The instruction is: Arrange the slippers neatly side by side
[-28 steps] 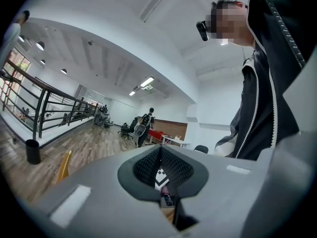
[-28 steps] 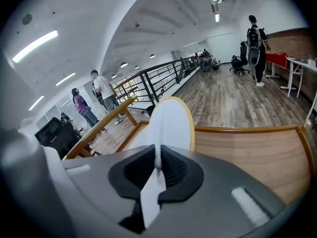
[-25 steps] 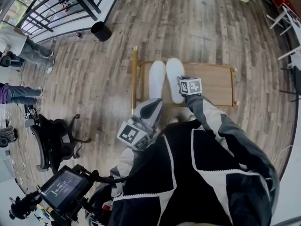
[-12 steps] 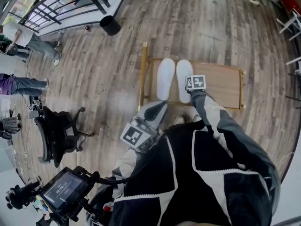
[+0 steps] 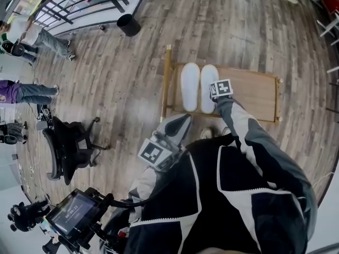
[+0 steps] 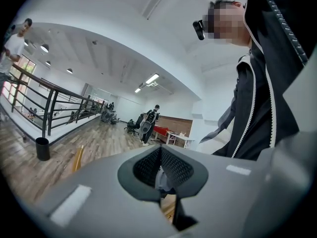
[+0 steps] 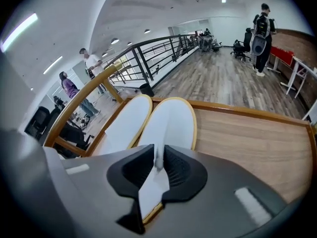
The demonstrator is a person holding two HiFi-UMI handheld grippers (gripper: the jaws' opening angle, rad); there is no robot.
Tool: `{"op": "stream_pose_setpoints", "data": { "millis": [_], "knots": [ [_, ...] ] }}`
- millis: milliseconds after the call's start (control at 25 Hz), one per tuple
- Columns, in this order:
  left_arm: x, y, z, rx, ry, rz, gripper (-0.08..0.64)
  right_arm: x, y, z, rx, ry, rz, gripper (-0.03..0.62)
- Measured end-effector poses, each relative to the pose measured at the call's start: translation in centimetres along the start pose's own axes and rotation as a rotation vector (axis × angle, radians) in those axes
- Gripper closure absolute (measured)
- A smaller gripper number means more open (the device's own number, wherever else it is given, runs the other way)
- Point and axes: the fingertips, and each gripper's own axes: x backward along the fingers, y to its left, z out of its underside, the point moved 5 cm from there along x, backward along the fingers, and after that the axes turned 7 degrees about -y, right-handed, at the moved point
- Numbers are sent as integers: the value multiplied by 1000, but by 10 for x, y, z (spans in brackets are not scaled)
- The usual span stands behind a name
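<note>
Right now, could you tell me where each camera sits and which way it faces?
Head view: on the head, steeply down at left slipper, right slipper, wooden tray; jacket, left gripper, right gripper show.
Left gripper view: on that gripper, level toward a railing; shut jaws, jacket show.
Right gripper view: on that gripper, angled down; right slipper between its just-opening jaws.
Shared: head and right gripper views show both slippers.
</note>
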Motion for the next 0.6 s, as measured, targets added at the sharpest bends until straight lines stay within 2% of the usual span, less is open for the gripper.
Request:
{"op": "stream_pose_setpoints", "data": {
  "millis": [120,240,440,600],
  "knots": [
    [-1,-1,0,0,0,9,540,0,3,2,8,9,-25,467],
    [-3,0,-1,-7,-6,19,540,2,7,1,5,4,-42,446],
    [-8,-1,0,-2,-22,30,540,19,4,1,20,-22,-46,469],
    [-17,0,-4,-4,-57,63,540,54,10,-22,-1,-146,-109,481]
  ]
}}
